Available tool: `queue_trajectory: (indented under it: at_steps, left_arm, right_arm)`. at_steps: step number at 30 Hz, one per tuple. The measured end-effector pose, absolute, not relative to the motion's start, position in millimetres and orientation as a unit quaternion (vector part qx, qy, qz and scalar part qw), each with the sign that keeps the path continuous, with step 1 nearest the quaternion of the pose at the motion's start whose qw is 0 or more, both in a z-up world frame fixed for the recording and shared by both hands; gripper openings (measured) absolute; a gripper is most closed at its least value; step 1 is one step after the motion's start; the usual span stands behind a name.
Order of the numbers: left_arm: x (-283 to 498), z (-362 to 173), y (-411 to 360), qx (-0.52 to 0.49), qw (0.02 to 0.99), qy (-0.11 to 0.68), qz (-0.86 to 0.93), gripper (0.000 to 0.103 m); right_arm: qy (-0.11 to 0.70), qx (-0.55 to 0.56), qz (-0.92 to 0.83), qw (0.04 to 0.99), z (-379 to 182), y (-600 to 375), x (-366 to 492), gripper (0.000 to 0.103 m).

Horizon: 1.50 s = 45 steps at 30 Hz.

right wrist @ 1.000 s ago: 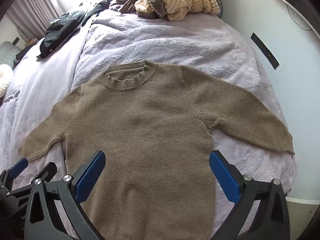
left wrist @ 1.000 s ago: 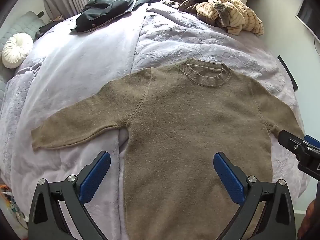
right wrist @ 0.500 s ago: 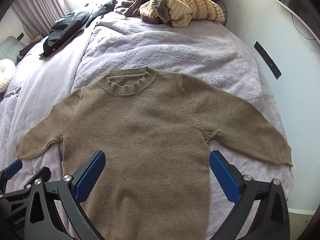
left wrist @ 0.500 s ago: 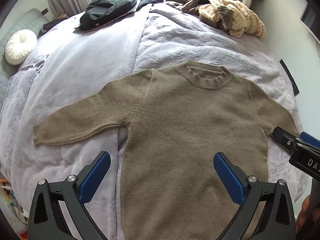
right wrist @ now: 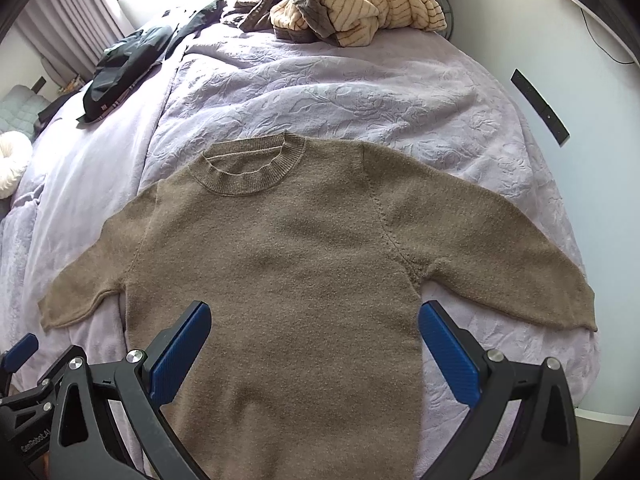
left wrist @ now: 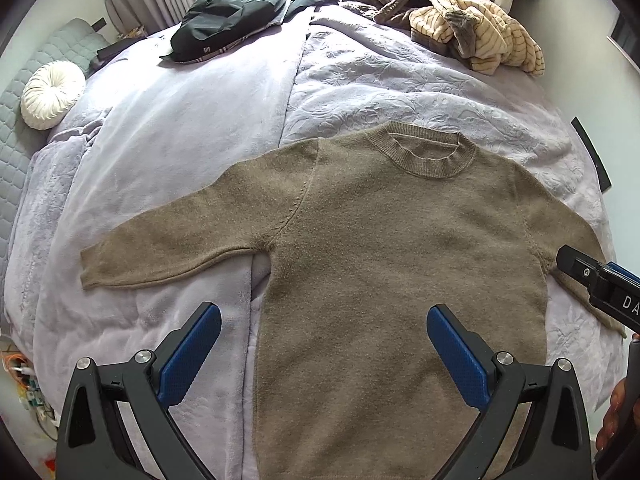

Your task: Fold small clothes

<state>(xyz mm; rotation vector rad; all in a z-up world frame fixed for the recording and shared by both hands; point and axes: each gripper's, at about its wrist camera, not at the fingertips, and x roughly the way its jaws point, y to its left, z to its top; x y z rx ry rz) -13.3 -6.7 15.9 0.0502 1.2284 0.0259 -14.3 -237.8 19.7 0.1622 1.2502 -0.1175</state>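
Note:
An olive-brown knitted sweater (left wrist: 384,248) (right wrist: 296,264) lies flat and face up on the lilac bedspread, collar away from me, both sleeves spread sideways. My left gripper (left wrist: 324,352) hovers open above the sweater's lower left body, nothing between its blue pads. My right gripper (right wrist: 316,348) hovers open over the lower body near the right armpit, also empty. In the left wrist view the right gripper's black finger (left wrist: 592,280) covers part of the right sleeve. The sweater's hem is hidden below the gripper bodies.
A lilac bedspread (left wrist: 192,128) (right wrist: 360,92) covers the bed. A striped cream garment pile (left wrist: 468,28) (right wrist: 352,8) lies at the far right, dark clothes (left wrist: 228,16) (right wrist: 124,64) at the far left. A white round cushion (left wrist: 52,92) sits left. A wall (right wrist: 600,92) borders the right edge.
Both grippers have drawn back and risen slightly, so the sweater sits a little lower and further in view. The sweater has not moved, and both grippers stay open.

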Motion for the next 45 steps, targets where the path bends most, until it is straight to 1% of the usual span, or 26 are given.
queue_trajectory:
  at_steps: [20, 45]
  left_arm:
    - [-15, 19, -6, 0.024, 0.815, 0.579, 0.015, 0.103]
    - [-20, 18, -8, 0.022, 0.813, 0.582, 0.012, 0.103]
  right_arm:
    - [0.581, 0.09, -0.059, 0.807, 22, -243, -20, 0.103]
    - [0.579, 0.083, -0.061, 0.809, 28, -249, -24, 0.103]
